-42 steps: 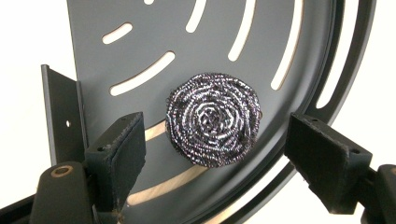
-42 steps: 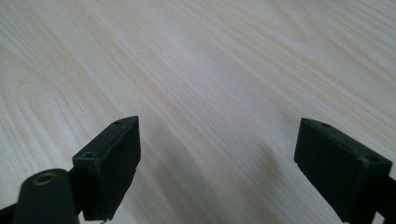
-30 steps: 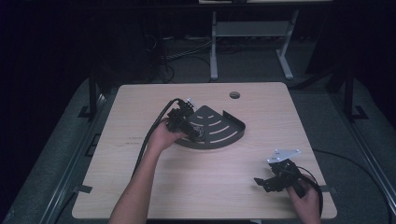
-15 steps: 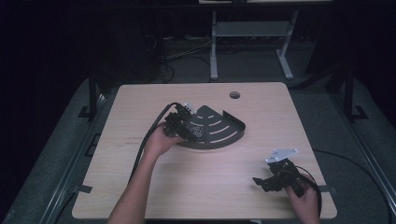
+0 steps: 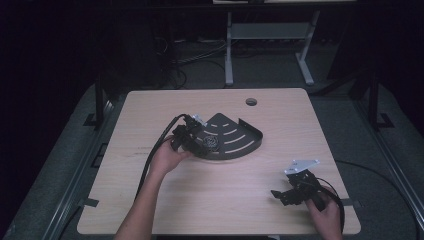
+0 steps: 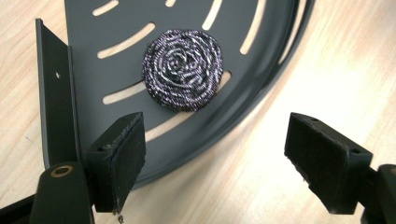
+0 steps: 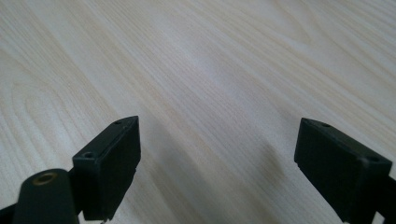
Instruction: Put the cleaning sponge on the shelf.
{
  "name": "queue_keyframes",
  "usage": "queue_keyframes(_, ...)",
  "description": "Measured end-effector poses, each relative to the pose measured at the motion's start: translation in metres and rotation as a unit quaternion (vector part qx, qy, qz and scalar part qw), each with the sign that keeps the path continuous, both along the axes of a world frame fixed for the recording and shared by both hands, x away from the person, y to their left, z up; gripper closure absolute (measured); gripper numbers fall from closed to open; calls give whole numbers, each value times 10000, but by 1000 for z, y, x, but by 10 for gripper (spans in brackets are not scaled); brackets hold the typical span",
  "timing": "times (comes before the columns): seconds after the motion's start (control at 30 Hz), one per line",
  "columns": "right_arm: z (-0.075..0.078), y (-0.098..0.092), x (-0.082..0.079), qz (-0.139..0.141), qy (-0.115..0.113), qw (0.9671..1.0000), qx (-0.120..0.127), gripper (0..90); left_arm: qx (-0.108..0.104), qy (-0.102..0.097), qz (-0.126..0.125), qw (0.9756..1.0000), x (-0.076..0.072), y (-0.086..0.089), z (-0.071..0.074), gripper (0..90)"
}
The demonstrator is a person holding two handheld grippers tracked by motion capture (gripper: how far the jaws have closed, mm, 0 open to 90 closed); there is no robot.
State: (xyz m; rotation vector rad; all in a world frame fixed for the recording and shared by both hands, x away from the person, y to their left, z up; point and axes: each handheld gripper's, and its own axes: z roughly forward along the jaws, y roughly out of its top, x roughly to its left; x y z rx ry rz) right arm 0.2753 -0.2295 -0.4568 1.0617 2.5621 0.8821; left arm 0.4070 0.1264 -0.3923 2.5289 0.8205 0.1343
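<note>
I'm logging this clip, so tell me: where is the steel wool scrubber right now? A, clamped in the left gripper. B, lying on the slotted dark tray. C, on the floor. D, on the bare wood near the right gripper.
B: the steel wool scrubber lies on the slotted dark tray, ahead of the left gripper, whose jaws stand open and empty.

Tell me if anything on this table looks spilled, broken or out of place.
Nothing stands out. The steel wool scourer sits intact and coiled on the dark slotted tray, which lies flat on the table. The left gripper is open above the tray's edge; the right gripper is open over bare wood.
</note>
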Motion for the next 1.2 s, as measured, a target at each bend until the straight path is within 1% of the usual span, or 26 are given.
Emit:
queue_keyframes(0.07,0,0,0,-4,-14,10000,4,141,27,5,2,10000,-3,3,0,201)
queue_keyframes(0.13,0,0,0,-12,-4,10000,2,141,-4,-7,-19,10000,-6,5,2,201)
queue_keyframes(0.23,0,0,0,-10,-10,10000,-11,141,4,-24,-12,10000,-10,7,3,201)
queue_keyframes(0.27,0,0,0,-6,-17,10000,-14,140,3,-57,-34,10000,-12,8,4,201)
queue_keyframes(0.3,0,0,0,-3,-22,10000,-12,141,-10,-101,-55,9999,-15,9,5,202)
queue_keyframes(0.43,-1,1,1,-18,1,10000,-38,141,-112,-108,-123,9998,-22,10,6,202)
queue_keyframes(0.47,-1,1,1,-6,-19,10000,-36,140,-49,-109,-145,9998,-26,11,5,203)
queue_keyframes(0.5,-1,1,1,-6,-19,10000,-36,140,-49,-109,-145,9998,-26,11,5,203)
queue_keyframes(0.57,-1,1,1,-24,-8,10000,-34,140,-130,-131,-148,9997,-29,12,6,203)
queue_keyframes(0.63,-1,1,2,-23,-17,10000,-31,141,-99,-128,-168,9997,-31,13,6,201)
queue_keyframes(0.67,-1,2,2,-16,-15,10000,-36,140,-145,-106,-149,9997,-33,12,6,201)
queue_keyframes(0.7,-1,3,2,-12,8,10000,-42,140,-140,-97,-203,9996,-35,11,5,205)
queue_keyframes(0.73,-1,3,2,-12,8,10000,-42,140,-78,-124,-257,9996,-37,11,5,205)
queue_keyframes(0.8,-2,4,2,14,-4,10000,-61,141,-58,-102,-238,9996,-39,12,6,198)
queue_keyframes(0.83,-2,4,2,16,-6,10000,-63,140,-106,-147,-244,9995,-43,13,6,201)
queue_keyframes(0.9,-2,4,1,25,-5,10000,-62,141,-106,-121,-253,9996,-44,13,5,202)
queue_keyframes(0.93,-2,4,2,29,-19,10000,-67,140,-42,-127,-238,9996,-47,15,4,202)
queue_keyframes(1.03,-2,4,2,29,-20,10000,-67,140,-75,-139,-252,9996,-51,17,3,201)
queue_keyframes(1.1,-2,5,2,39,-30,10000,-70,140,-66,-116,-228,9997,-53,19,1,203)
queue_keyframes(1.2,-1,4,1,15,-31,10000,-76,141,-96,-134,-189,9997,-58,24,0,203)
